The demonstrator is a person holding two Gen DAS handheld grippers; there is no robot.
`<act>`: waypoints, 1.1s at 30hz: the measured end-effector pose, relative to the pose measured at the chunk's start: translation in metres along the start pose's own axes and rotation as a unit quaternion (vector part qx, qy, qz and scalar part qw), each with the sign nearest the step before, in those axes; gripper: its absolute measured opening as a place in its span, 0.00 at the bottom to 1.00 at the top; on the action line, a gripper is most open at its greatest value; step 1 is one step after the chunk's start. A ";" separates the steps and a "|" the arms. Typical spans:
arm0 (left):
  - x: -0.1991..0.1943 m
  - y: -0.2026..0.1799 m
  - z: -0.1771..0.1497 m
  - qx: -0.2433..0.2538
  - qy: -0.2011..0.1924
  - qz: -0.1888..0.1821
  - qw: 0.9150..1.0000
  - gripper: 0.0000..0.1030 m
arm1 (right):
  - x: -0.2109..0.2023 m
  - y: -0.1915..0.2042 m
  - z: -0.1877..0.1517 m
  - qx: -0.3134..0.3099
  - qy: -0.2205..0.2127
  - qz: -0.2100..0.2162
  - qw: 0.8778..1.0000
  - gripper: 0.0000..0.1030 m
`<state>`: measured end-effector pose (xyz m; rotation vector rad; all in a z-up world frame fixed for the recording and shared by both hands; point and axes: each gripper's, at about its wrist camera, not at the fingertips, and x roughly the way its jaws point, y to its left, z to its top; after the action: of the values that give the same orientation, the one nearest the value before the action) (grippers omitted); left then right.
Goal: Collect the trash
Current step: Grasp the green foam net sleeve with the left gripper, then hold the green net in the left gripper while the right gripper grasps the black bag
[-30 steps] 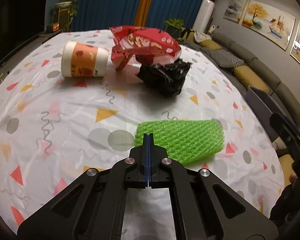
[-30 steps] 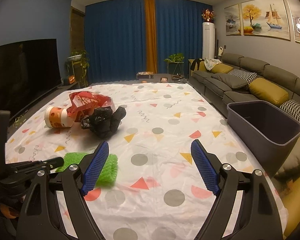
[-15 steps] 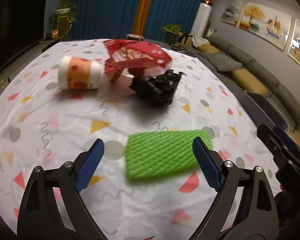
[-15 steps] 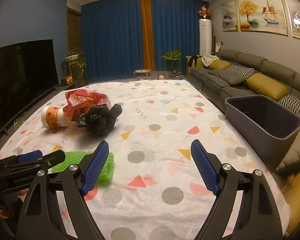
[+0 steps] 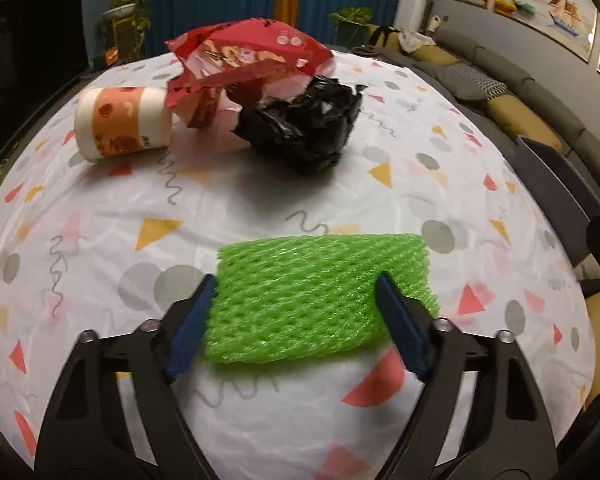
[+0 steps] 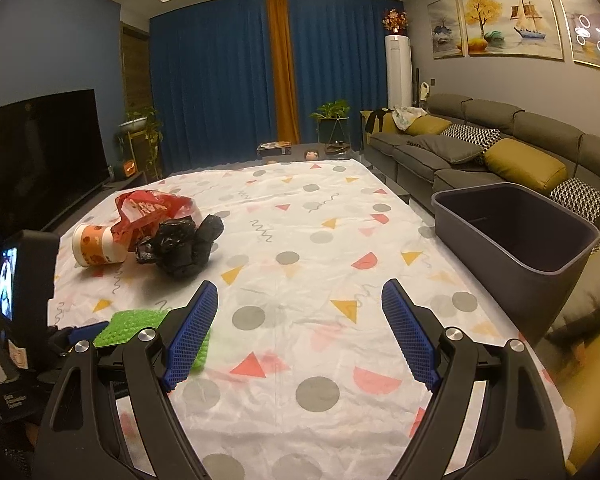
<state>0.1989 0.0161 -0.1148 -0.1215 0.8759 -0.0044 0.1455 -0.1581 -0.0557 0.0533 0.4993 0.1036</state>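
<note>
Since 1 second ago the left gripper (image 5: 294, 312) has gone from fully closed to wide open and pushed forward, so its 2 blue fingers now bracket the green foam net (image 5: 320, 296) lying flat on the patterned tablecloth (image 5: 260, 200); half a second ago the net lay just ahead of the tips, now it sits between them. It holds nothing yet. The right gripper (image 6: 300, 328) hangs spread wide over bare cloth, empty, much as it was.

From where I stand, this looks like the first pickup: the net is being lined up for a pinch. Next the fingers need to settle lower and close across the soft mesh, which should squash easily, then carry it to the grey bin (image 6: 512, 232) at the table's right edge.

Farther back, the tipped paper cup (image 5: 122, 120), red snack bag (image 5: 248, 60) and crumpled black bag (image 5: 300, 128) wait, clustered together.
</note>
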 end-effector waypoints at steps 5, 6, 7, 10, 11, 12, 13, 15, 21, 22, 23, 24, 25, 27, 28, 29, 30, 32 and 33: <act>-0.003 -0.002 0.000 0.009 -0.007 -0.006 1.000 0.38 | 0.005 0.001 -0.001 0.000 0.006 0.005 1.000 0.79; -0.004 -0.004 -0.001 0.013 -0.008 -0.010 1.000 0.35 | 0.005 0.001 -0.001 -0.001 0.007 0.006 1.000 0.79; -0.004 -0.005 0.000 0.016 -0.009 -0.013 1.000 0.28 | 0.006 0.002 -0.001 -0.001 0.007 0.007 1.000 0.79; -0.006 -0.007 -0.001 0.023 -0.012 -0.024 0.999 0.21 | 0.007 0.004 0.000 -0.003 0.008 0.007 1.000 0.79; -0.008 -0.005 -0.001 0.019 -0.015 -0.031 0.999 0.20 | 0.007 0.004 0.000 -0.003 0.009 0.008 1.000 0.79; -0.009 -0.002 -0.001 0.013 -0.020 -0.036 0.999 0.20 | 0.007 0.004 0.001 -0.003 0.009 0.009 1.000 0.79; -0.014 0.003 -0.001 0.003 -0.029 -0.041 0.999 0.20 | 0.008 0.005 0.001 -0.004 0.010 0.008 1.000 0.79; -0.023 0.010 0.000 -0.010 -0.041 -0.048 0.998 0.19 | 0.010 0.007 0.002 -0.006 0.012 0.010 1.000 0.79; -0.058 0.043 0.009 -0.044 -0.089 -0.043 0.994 0.19 | 0.023 0.028 0.008 -0.021 0.021 0.029 0.999 0.79; -0.061 0.047 0.011 -0.048 -0.094 -0.041 0.994 0.19 | 0.026 0.033 0.010 -0.024 0.023 0.033 0.999 0.79; -0.066 0.054 0.012 -0.055 -0.101 -0.037 0.993 0.19 | 0.031 0.038 0.011 -0.028 0.025 0.039 0.999 0.79; -0.069 0.058 0.013 -0.059 -0.106 -0.034 0.992 0.19 | 0.035 0.044 0.012 -0.033 0.027 0.043 0.998 0.79; -0.072 0.062 0.014 -0.062 -0.110 -0.033 0.991 0.19 | 0.042 0.053 0.015 -0.039 0.031 0.050 0.998 0.79; -0.075 0.072 0.015 -0.069 -0.117 -0.029 0.990 0.19 | 0.054 0.065 0.019 -0.046 0.037 0.060 0.996 0.79; -0.077 0.075 0.016 -0.071 -0.119 -0.028 0.990 0.19 | 0.059 0.069 0.021 -0.048 0.040 0.063 0.996 0.79; -0.078 0.079 0.016 -0.074 -0.122 -0.026 0.989 0.19 | 0.065 0.075 0.024 -0.051 0.043 0.068 0.995 0.79; -0.079 0.083 0.016 -0.075 -0.124 -0.023 0.989 0.19 | 0.070 0.079 0.026 -0.052 0.046 0.072 0.995 0.79; -0.081 0.091 0.016 -0.080 -0.128 -0.020 0.988 0.19 | 0.085 0.089 0.031 -0.052 0.057 0.082 0.994 0.75; -0.082 0.095 0.017 -0.084 -0.129 -0.021 0.988 0.19 | 0.090 0.093 0.033 -0.052 0.060 0.084 0.993 0.70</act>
<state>0.1547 0.1163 -0.0517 -0.2917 0.6136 0.0458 0.2315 -0.0567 -0.0625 -0.0133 0.6094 0.2987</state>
